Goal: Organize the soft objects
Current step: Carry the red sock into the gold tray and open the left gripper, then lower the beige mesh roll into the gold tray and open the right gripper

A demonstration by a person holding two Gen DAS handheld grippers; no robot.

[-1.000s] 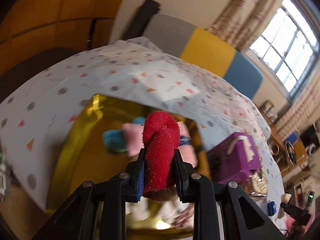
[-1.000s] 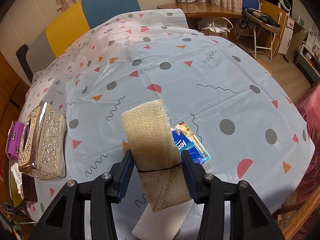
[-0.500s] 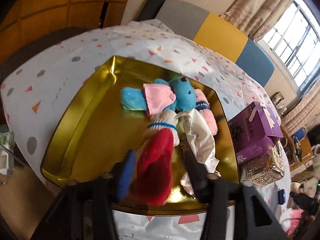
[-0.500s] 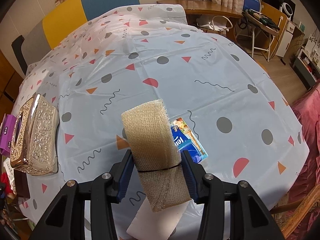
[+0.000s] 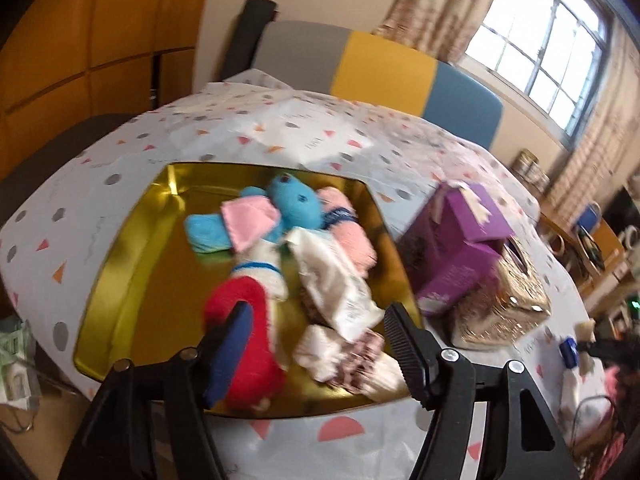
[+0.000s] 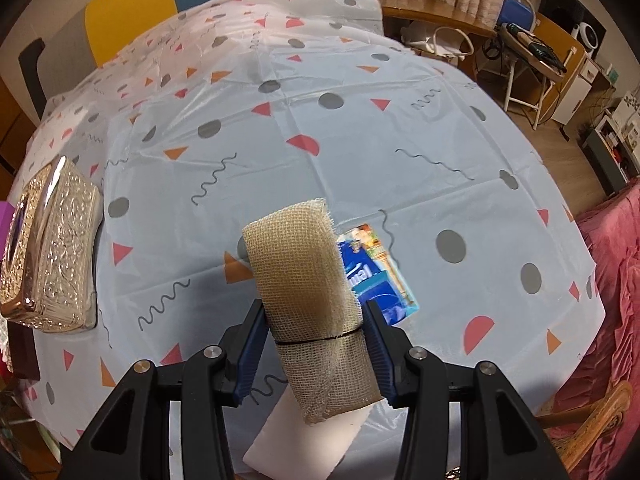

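L claw (image 5: 318, 330) opening over red sock (image 5: 248, 344) in gold tray (image 5: 120, 264); R claw (image 6: 314, 344) gripping mesh roll (image 6: 304, 280).

Black tongs (image 6: 314, 354) w/ blue pads (image 6: 250, 350)

Bright window (image 5: 536, 52) (curtains (image 5: 424, 4) beside), orange wood wall (image 5: 92, 32).

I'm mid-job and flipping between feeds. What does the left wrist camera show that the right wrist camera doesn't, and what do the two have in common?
Left wrist only: the gold tray holding a blue plush, a red sock and white packets; the left claw is opening, its pads off the sock.

Right wrist only: the right claw shut on a beige mesh roll, with a blue packet and a white pad on the cloth beneath.

Both: the patterned tablecloth, the embossed metallic box and the purple box, which in the right view is only a sliver at the left edge.
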